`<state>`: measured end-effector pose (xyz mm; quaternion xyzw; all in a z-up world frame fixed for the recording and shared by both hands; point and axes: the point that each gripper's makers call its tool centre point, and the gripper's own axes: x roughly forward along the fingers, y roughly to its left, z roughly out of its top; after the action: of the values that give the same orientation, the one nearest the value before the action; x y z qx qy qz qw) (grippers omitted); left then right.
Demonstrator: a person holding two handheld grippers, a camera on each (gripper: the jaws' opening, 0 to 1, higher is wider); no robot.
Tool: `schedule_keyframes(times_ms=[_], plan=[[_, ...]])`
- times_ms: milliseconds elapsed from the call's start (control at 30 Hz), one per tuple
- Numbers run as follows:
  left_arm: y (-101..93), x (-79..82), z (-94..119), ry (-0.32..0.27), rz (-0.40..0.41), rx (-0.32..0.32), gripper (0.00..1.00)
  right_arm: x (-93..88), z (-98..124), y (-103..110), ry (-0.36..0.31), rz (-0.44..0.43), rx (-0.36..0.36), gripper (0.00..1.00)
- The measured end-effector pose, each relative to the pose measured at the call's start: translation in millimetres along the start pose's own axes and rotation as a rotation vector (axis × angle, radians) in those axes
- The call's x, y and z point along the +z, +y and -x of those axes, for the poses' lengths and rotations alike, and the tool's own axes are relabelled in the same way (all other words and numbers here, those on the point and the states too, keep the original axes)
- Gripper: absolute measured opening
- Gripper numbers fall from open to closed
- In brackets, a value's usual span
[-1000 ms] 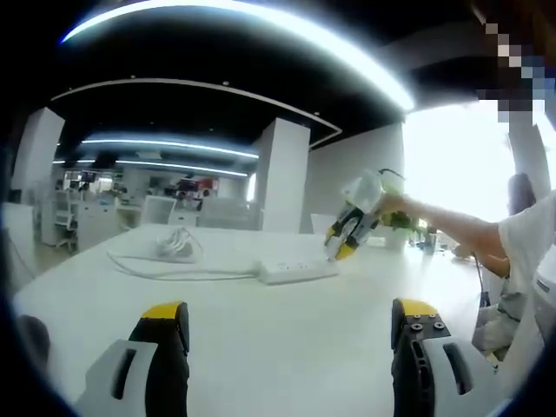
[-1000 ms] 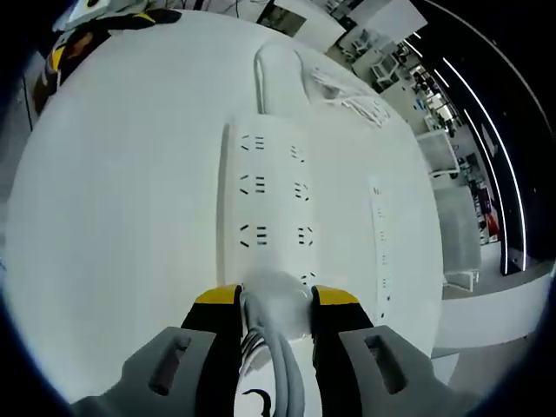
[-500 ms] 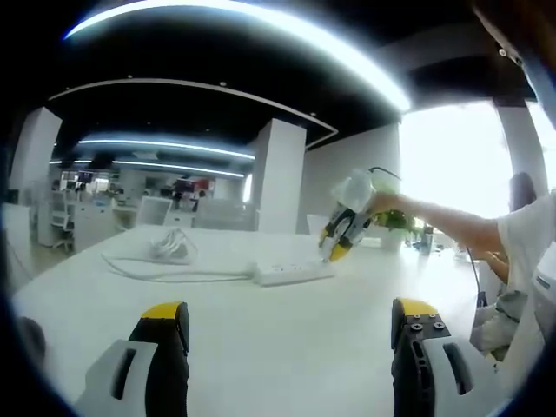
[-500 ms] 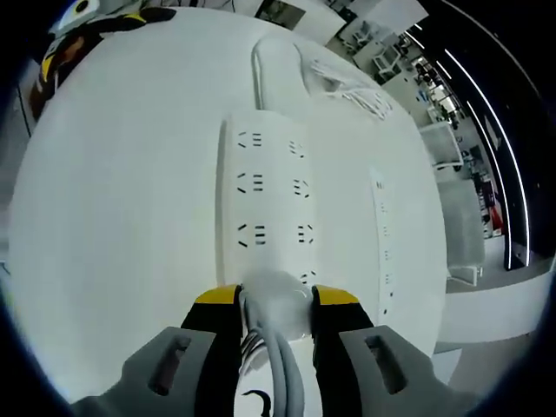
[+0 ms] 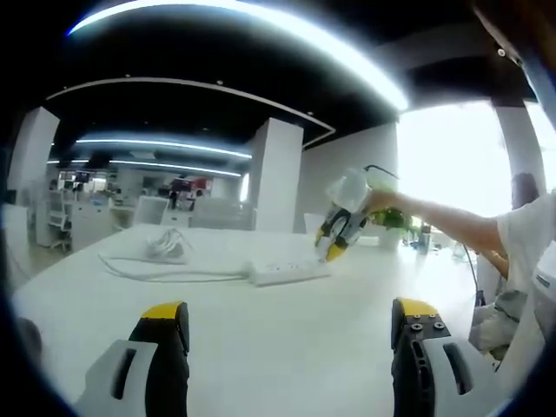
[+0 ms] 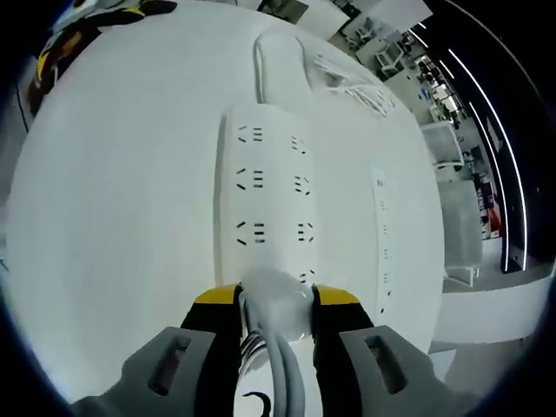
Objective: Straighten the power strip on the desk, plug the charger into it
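In the right gripper view a white power strip lies on the white desk, running away from me, its cord coiled beyond its far end. My right gripper is shut on a white charger, held at the strip's near end over the nearest sockets; the charger's cable trails back between the jaws. In the left gripper view my left gripper stands open and empty over the desk. Farther off there, the right gripper leans down onto the power strip.
A person's arm reaches in from the right in the left gripper view. The strip's cord lies coiled at the desk's far left. The left gripper shows at the top left of the right gripper view. Office desks and chairs stand beyond the desk edge.
The right gripper with the charger has crept slightly along the strip; in the left gripper view it and the strip have shifted a little leftward. The left gripper stays open.
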<state>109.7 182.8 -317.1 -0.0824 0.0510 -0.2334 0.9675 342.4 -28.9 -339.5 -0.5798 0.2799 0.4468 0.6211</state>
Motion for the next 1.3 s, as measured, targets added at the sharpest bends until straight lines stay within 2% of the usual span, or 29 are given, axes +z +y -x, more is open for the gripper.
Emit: schedule_keyframes(times_ms=[100, 133, 167, 233, 267, 300, 367, 733, 933, 1000, 1067, 1133, 1300], plan=[[-0.4, -1.2, -1, 0.005, -0.001, 0.0, 0.99, 2.2, -1, 1, 0.015, 0.016, 0.003, 0.29], [-0.4, -1.1, -1, 0.005, 0.0, -0.001, 0.99, -6.3, -13, 10, 0.064, 0.021, 0.032, 0.29], [-0.8, -1.1, -1, 0.005, 0.0, -0.002, 0.99, 1.9, -13, 2, 0.039, 0.022, 0.003, 0.29], [-0.7, -0.5, -1, 0.005, -0.003, -0.003, 0.99, 0.7, -9, 1, 0.044, 0.018, 0.004, 0.29], [0.2, 0.0, 0, 0.004, -0.004, -0.001, 0.99, 1.1, -7, 0, 0.024, 0.001, 0.01, 0.29], [1.4, 0.0, 0, 0.006, -0.006, 0.002, 0.99, 4.4, -8, -2, 0.002, 0.02, 0.019, 0.29], [4.7, 0.2, 0, 0.008, -0.003, 0.011, 0.99, 4.2, -8, -2, -0.006, 0.001, 0.025, 0.29], [-2.2, -5.1, -5, 0.019, 0.001, -0.009, 0.99, 2.3, -11, -3, 0.003, 0.011, 0.039, 0.3], [0.9, -0.7, -1, 0.013, -0.008, 0.006, 0.99, 0.1, -11, -6, 0.004, 0.022, 0.035, 0.31], [2.4, 0.7, 1, 0.008, -0.007, 0.012, 0.99, 2.2, -12, -7, -0.017, -0.016, 0.052, 0.35], [3.8, 1.3, 2, 0.005, -0.007, 0.018, 0.99, 10.3, -12, -1, -0.081, -0.026, 0.078, 0.42], [5.1, 1.3, 3, 0.006, -0.007, 0.022, 0.99, 11.0, -7, 5, -0.097, -0.013, 0.097, 0.46], [6.4, 1.6, 5, 0.003, -0.004, 0.026, 0.99, 12.1, -1, -2, -0.114, -0.037, 0.091, 0.52]])
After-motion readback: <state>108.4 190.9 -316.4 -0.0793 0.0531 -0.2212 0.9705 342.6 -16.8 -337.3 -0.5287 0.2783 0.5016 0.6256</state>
